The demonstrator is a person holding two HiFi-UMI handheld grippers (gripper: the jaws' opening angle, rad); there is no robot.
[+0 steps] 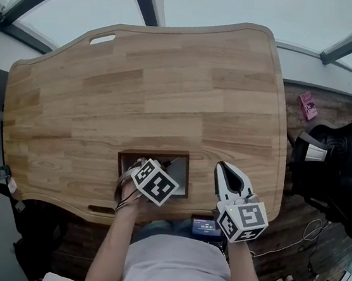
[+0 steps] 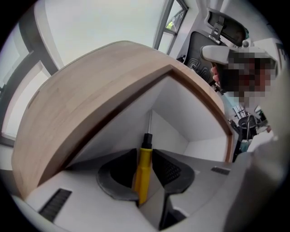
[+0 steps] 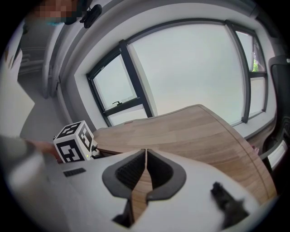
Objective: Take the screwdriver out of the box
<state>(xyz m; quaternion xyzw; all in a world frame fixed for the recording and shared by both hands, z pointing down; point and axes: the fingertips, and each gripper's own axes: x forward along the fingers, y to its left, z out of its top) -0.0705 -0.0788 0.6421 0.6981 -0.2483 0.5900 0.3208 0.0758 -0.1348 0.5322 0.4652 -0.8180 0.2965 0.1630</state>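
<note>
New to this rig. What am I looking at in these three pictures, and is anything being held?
There is no robot here. A person holds a hand tool with a two-jaw claw in each hand. The top-down picture comes from a camera on the person's head. The other two come from cameras riding on each tool, looking along its jaws. The surface is a wooden table with a white-walled box sunk into it near the person. The left claw points down into that box and is closed on the yellow handle of a screwdriver. The right claw is shut with nothing in it, over the table to the right of the box.
</note>
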